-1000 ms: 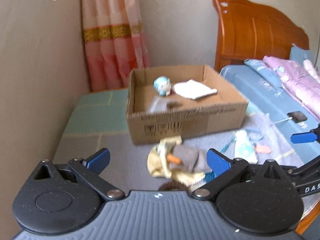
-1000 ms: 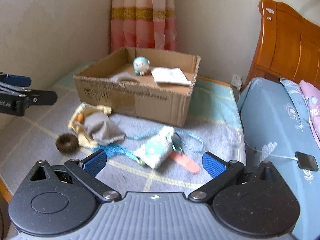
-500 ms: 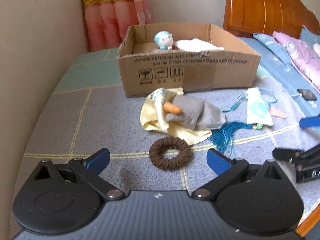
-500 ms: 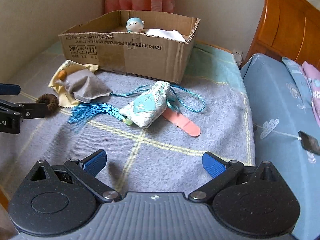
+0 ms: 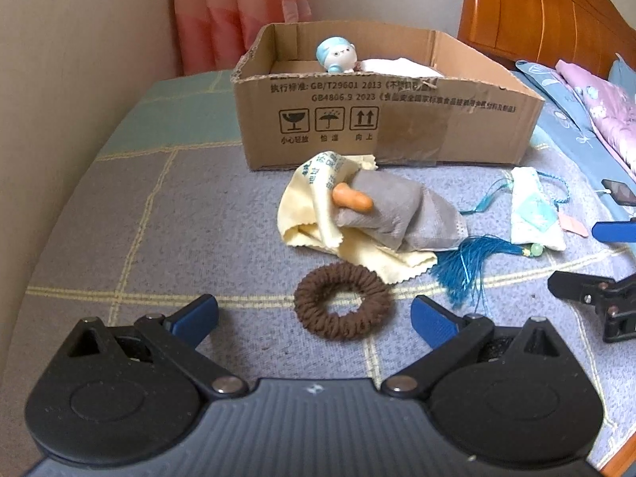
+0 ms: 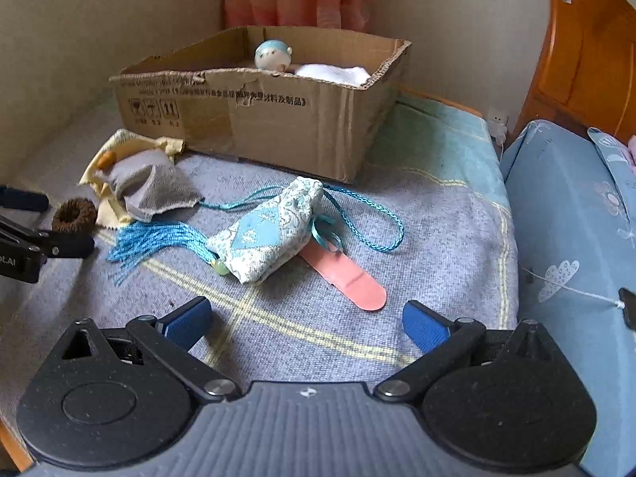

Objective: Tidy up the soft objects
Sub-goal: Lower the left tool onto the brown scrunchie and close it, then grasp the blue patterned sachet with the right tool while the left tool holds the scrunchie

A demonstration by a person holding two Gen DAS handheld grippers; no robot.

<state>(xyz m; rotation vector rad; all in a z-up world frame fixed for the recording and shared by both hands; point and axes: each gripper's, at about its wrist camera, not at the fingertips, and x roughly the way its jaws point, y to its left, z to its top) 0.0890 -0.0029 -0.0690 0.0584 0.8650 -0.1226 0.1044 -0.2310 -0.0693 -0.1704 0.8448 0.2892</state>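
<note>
A brown scrunchie (image 5: pixel 342 302) lies on the grey blanket just ahead of my open left gripper (image 5: pixel 314 316), between its fingers. Behind it lie a yellow cloth (image 5: pixel 314 206), a grey cloth (image 5: pixel 401 210) and a small orange piece (image 5: pixel 353 198). A blue-white sachet (image 6: pixel 270 234) with a blue tassel (image 6: pixel 155 242) lies ahead of my open right gripper (image 6: pixel 306 320), over a pink strip (image 6: pixel 349 278). The cardboard box (image 5: pixel 397 119) behind holds a blue-capped toy (image 5: pixel 338 53) and a white cloth (image 5: pixel 397 65).
A wall runs along the left. A curtain (image 5: pixel 238 8) hangs behind the box. A wooden headboard (image 6: pixel 588 51) and a blue bed (image 6: pixel 576 218) with a cable and small black device stand on the right. The platform's wooden edge is close at the front.
Both grippers have come down and forward toward the blanket. The scrunchie now sits between the left fingers, and the sachet lies closer to the right gripper. Nothing was gripped.
</note>
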